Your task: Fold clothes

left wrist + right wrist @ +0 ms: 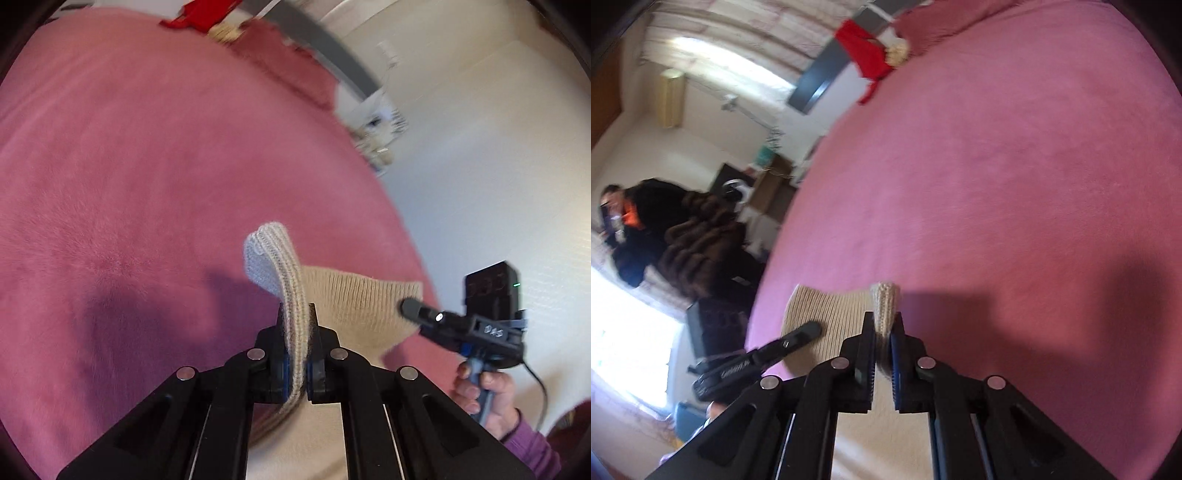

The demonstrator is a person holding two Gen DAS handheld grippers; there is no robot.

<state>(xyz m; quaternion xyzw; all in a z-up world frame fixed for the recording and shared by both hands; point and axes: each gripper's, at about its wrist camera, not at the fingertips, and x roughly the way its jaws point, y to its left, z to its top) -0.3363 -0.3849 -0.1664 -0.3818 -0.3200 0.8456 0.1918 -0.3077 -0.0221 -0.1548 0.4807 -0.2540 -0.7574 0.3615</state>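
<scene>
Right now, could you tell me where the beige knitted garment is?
The beige knitted garment is held over the near edge of the pink bed cover, its ribbed edge pinched by the left gripper and the right gripper.

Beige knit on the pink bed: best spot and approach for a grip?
The ribbed hem band, from the near edge. On the beige knit it is thick and stands proud; the left claw and right claw are both shut on it, over the pink blanket.

Clamped in the black left gripper [297, 317] is a beige knit garment [354, 299] with a ribbed edge and pale grey inside. Ahead of both tools spreads a plain pink blanket [147, 166]; far beyond, a red cloth [862, 48].
</scene>
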